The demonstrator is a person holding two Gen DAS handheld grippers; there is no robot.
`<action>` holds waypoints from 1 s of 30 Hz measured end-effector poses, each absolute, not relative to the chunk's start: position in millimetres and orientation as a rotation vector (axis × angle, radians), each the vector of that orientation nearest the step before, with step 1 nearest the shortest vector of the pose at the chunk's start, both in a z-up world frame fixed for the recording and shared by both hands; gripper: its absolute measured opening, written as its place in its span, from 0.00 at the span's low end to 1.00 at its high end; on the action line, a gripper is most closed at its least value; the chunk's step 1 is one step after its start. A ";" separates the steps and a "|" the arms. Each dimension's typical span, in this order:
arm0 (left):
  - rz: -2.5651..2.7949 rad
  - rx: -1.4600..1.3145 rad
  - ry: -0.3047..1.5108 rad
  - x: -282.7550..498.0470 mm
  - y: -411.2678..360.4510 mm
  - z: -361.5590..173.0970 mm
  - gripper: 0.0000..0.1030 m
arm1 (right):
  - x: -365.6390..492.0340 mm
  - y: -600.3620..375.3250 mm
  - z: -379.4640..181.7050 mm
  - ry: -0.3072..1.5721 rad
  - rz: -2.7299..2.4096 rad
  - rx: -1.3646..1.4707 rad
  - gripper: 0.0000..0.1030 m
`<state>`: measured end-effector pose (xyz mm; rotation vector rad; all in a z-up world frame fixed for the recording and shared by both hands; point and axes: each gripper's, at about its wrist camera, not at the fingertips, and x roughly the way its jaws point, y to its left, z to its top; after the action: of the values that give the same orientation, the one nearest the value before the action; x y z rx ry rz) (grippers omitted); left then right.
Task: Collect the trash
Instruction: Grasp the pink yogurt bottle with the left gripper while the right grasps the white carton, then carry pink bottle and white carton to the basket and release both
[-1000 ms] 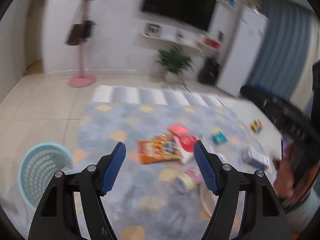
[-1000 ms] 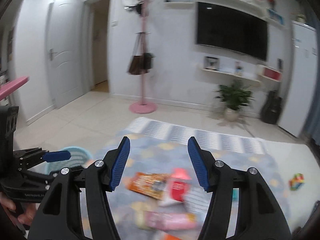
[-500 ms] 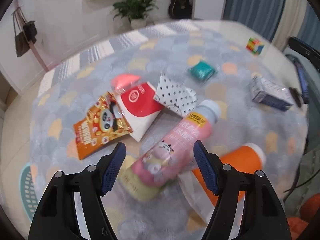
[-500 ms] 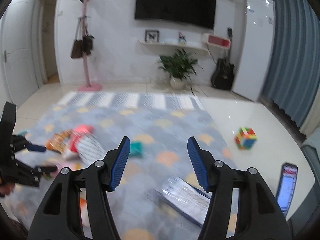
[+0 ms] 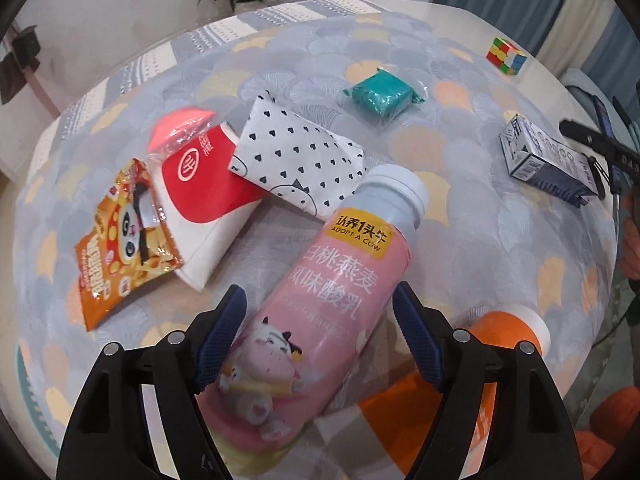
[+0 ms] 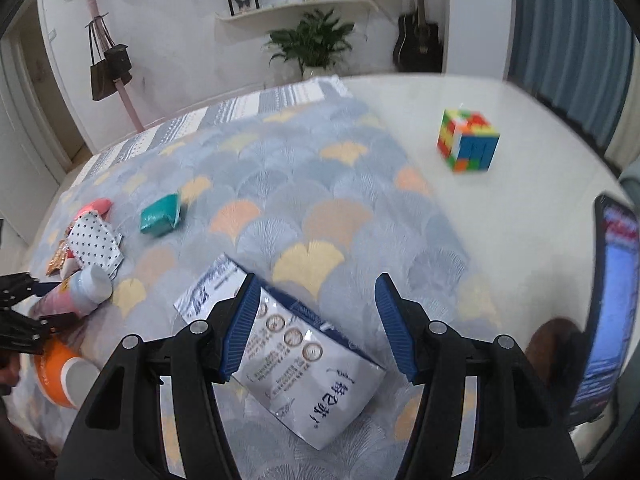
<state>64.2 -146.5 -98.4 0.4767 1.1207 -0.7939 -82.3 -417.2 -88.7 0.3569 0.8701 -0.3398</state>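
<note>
My left gripper (image 5: pixel 320 340) is open, with its jaws on either side of a pink yogurt bottle (image 5: pixel 324 300) that lies on the rug. An orange bottle (image 5: pixel 460 360) lies beside it to the right. My right gripper (image 6: pixel 316 328) is open over a white and blue carton (image 6: pixel 304 360) lying flat on the rug. Further trash lies beyond in the left wrist view: an orange panda snack bag (image 5: pixel 120 236), a red and white paper bag (image 5: pixel 208 196), a heart-print paper bag (image 5: pixel 300 164) and a teal packet (image 5: pixel 382 94).
A patterned grey rug (image 6: pixel 320 184) covers the floor. A Rubik's cube (image 6: pixel 468 140) sits on the bare tile past the rug edge. A phone (image 6: pixel 608 300) lies at the right. A potted plant (image 6: pixel 316 40), a guitar and a coat stand are by the far wall.
Both grippers dropped from a raised room view down to the rug. The left closed in around the pink bottle; the right swung right and came down over the carton.
</note>
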 end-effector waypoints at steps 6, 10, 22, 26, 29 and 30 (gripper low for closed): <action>-0.779 0.438 1.131 63.9 -145.4 -99.1 0.66 | -83.6 -404.3 -94.1 0.891 -0.284 0.390 0.55; -0.764 0.444 1.114 59.7 -144.0 -97.6 0.62 | -89.0 -387.3 -99.0 0.910 -0.207 0.437 0.55; -0.712 0.282 1.157 69.2 -102.1 -94.5 0.50 | -62.4 -313.2 -103.4 0.969 -0.136 0.311 0.65; -0.688 0.241 1.157 69.9 -89.6 -93.9 0.48 | -57.5 -301.8 -108.4 0.977 -0.142 0.292 0.66; -0.677 0.194 1.159 73.8 -82.6 -92.6 0.48 | -55.6 -292.6 -109.6 0.978 -0.156 0.240 0.68; -0.676 0.186 1.154 74.1 -81.2 -91.9 0.48 | -55.2 -289.7 -109.9 0.978 -0.160 0.222 0.69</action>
<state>74.1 -81.2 -91.9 0.1863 1.1542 -0.6761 -55.2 -289.7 -109.9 0.2224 0.9777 -0.1604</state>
